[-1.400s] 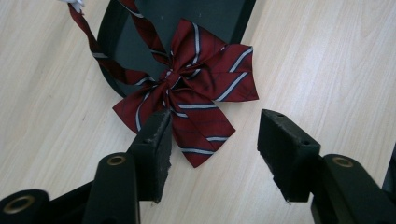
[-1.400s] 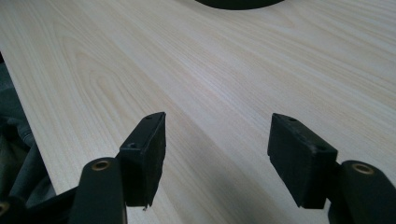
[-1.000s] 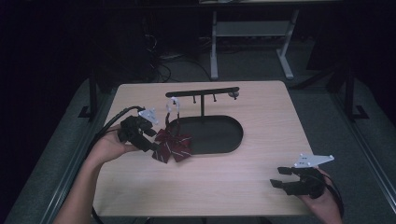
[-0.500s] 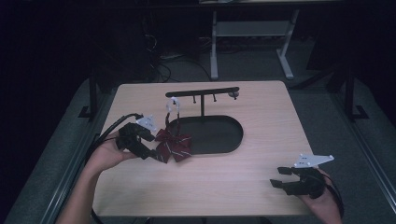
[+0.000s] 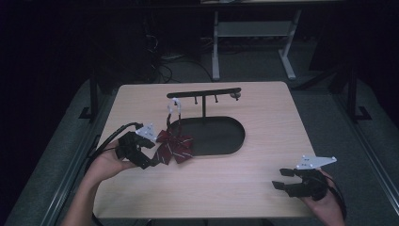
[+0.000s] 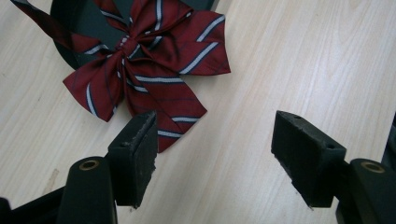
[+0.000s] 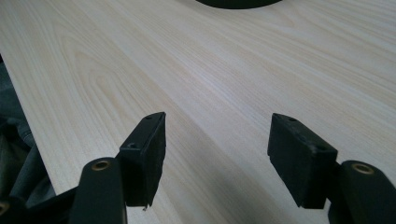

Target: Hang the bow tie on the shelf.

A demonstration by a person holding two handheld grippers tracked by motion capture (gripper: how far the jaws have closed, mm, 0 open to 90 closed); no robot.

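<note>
A dark red bow tie (image 5: 175, 146) with pale stripes lies at the left end of a black oval stand base (image 5: 221, 136), partly on the wooden table. Its band runs up to a hook on the stand's black crossbar (image 5: 203, 92). My left gripper (image 5: 153, 157) sits just left of the bow, open, with nothing between its jaws. In the left gripper view the bow tie (image 6: 144, 70) lies just beyond the left gripper (image 6: 215, 140). My right gripper (image 5: 282, 179) rests open near the table's front right corner; in the right gripper view the right gripper (image 7: 217, 144) has bare wood between its jaws.
The wooden table (image 5: 263, 169) has a black T-shaped stand with small pegs under its bar. A white desk frame (image 5: 254, 33) stands on the dark floor behind. Metal rails run along both sides of the table.
My left gripper has drawn back toward the front left, away from the bow tie, which now lies flat on the base's edge. The right gripper has not moved.
</note>
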